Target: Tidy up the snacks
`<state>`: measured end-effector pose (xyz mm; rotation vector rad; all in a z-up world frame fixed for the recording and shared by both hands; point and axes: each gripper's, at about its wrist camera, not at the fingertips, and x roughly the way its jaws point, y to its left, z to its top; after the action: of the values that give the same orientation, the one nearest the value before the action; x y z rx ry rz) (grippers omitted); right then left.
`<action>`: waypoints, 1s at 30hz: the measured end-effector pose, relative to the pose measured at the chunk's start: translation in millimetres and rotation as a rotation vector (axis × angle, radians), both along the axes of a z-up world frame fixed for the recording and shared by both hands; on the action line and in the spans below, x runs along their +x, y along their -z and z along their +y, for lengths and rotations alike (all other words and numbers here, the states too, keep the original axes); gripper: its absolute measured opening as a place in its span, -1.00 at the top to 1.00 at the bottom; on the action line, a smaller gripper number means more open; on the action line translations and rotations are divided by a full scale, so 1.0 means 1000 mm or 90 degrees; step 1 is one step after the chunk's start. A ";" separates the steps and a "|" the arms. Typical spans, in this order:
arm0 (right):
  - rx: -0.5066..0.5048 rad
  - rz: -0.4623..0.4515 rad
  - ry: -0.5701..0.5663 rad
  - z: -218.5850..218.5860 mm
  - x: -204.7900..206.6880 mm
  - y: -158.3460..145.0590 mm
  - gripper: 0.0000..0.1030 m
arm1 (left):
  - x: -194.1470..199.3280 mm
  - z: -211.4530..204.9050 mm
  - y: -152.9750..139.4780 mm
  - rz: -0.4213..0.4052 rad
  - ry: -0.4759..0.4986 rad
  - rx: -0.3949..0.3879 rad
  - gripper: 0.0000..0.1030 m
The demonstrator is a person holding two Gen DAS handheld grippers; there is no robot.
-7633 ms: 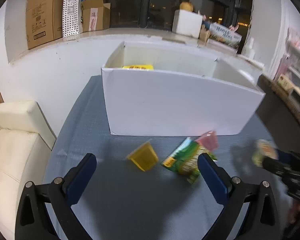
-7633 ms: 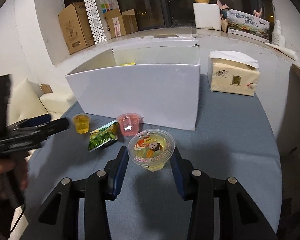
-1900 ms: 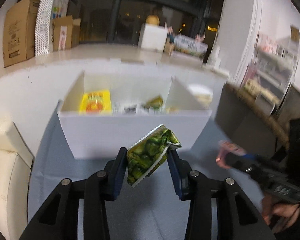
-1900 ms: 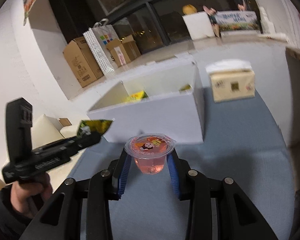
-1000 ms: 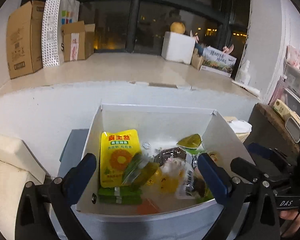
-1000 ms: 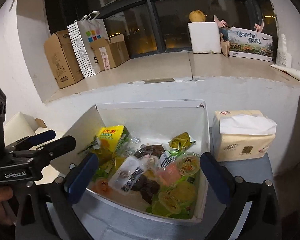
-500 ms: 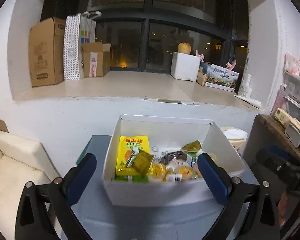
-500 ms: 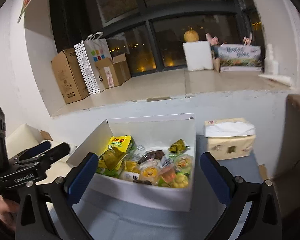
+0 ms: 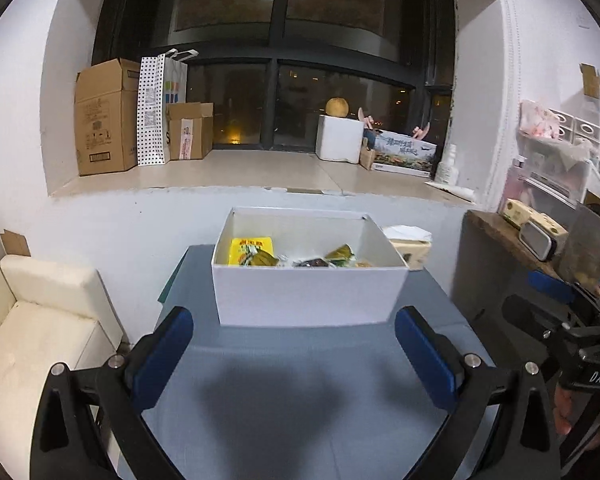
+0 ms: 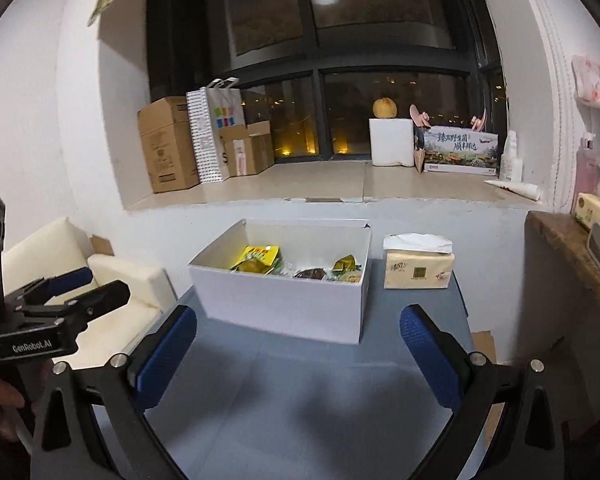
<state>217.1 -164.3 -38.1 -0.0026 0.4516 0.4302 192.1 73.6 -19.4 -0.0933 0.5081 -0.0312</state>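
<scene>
Both grippers, which earlier clamped a green packet and a jelly cup, now stand wide apart and empty: left gripper, right gripper. Both have drawn back from the white box (snacks now inside it).

Both wrist views look forward and slightly down over the worktop toward the box and the window behind. The left view faces the box squarely; the right view sees it from its right, with the tissue pack beside. Each catches the other tool at its edge.
</scene>
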 end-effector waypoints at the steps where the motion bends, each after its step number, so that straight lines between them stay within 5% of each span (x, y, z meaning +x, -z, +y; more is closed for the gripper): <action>1: 0.005 0.000 -0.004 -0.002 -0.009 0.000 -1.00 | -0.009 -0.001 0.000 0.003 -0.001 0.000 -1.00; 12: -0.008 0.015 0.001 -0.010 -0.059 0.011 -1.00 | -0.078 -0.016 0.005 0.012 -0.010 0.006 -1.00; 30: 0.003 0.033 0.003 -0.013 -0.064 0.016 -1.00 | -0.081 -0.015 0.005 0.021 -0.014 0.015 -1.00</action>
<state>152.9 -176.8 -54.2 0.0139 0.5014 0.4276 111.0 58.7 -24.7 -0.0762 0.5402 -0.0019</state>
